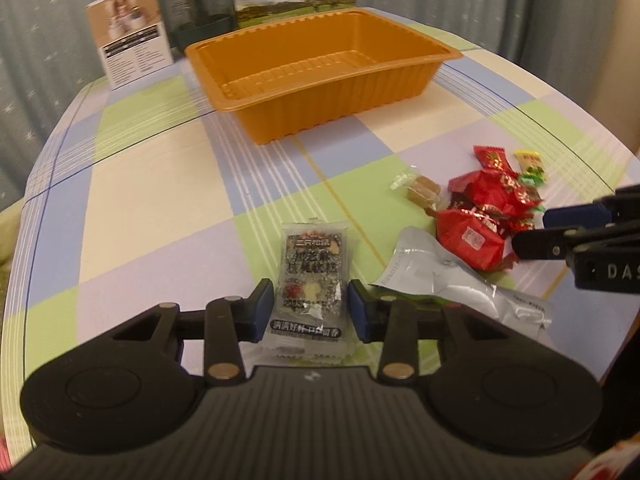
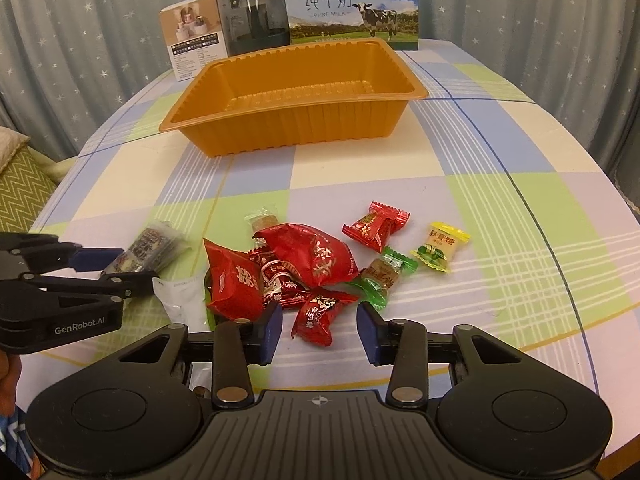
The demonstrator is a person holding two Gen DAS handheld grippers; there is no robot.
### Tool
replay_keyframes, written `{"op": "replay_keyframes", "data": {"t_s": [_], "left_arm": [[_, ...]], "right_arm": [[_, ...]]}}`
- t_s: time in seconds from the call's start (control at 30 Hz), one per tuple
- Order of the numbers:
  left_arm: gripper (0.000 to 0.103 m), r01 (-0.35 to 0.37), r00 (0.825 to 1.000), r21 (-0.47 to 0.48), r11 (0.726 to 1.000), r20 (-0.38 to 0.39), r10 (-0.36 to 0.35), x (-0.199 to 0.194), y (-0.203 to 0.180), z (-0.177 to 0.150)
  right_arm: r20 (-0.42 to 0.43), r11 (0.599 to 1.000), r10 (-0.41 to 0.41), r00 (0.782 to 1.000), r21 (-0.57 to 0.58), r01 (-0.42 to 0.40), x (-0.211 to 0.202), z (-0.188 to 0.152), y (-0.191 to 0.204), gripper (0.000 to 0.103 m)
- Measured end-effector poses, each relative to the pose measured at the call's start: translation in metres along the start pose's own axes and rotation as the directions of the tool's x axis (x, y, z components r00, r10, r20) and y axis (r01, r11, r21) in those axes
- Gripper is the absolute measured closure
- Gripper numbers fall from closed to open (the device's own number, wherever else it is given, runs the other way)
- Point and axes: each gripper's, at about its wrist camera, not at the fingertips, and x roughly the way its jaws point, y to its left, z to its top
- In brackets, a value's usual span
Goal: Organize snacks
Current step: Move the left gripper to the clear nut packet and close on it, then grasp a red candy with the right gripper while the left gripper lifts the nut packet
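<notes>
A clear packet of black sesame cake (image 1: 312,276) lies flat on the checked tablecloth. My left gripper (image 1: 311,312) has both blue pads against its long sides and is shut on it; the right wrist view shows this grip from the side (image 2: 128,268). A small red candy (image 2: 316,316) lies between the blue pads of my right gripper (image 2: 320,328). Those pads stand just clear of it, so this gripper is open. The orange plastic tray (image 2: 304,128) stands with nothing in it at the far middle of the table.
A heap of red wrapped candies (image 2: 312,256) lies beside a crumpled silver packet (image 2: 180,296). Green (image 2: 380,280), yellow (image 2: 440,246), red (image 2: 376,226) and brown (image 2: 262,220) candies lie around it. A milk carton (image 2: 352,12), a dark jar (image 2: 258,20) and a white box (image 2: 192,40) stand behind the tray.
</notes>
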Motion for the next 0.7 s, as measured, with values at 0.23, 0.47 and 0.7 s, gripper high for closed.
{"op": "replay_keyframes", "data": {"t_s": [0.23, 0.47, 0.7], "left_arm": [[0.068, -0.071, 0.997, -0.028, 0.997, 0.003, 0.071, -0.003, -0.012, -0.002], [0.069, -0.094, 0.995, -0.068, 0.993, 0.011, 0.095, -0.006, -0.014, -0.005], [0.069, -0.102, 0.994, -0.103, 0.989, 0.017, 0.104, -0.014, -0.013, -0.007]], "right_arm": [[-0.014, 1.000, -0.006, 1.000, -0.002, 0.006, 0.008, 0.000, 0.002, 0.075], [-0.005, 1.000, -0.023, 1.000, -0.013, 0.023, 0.003, -0.003, 0.000, 0.083], [0.004, 0.999, -0.035, 0.999, -0.021, 0.035, -0.010, -0.007, -0.002, 0.084]]}}
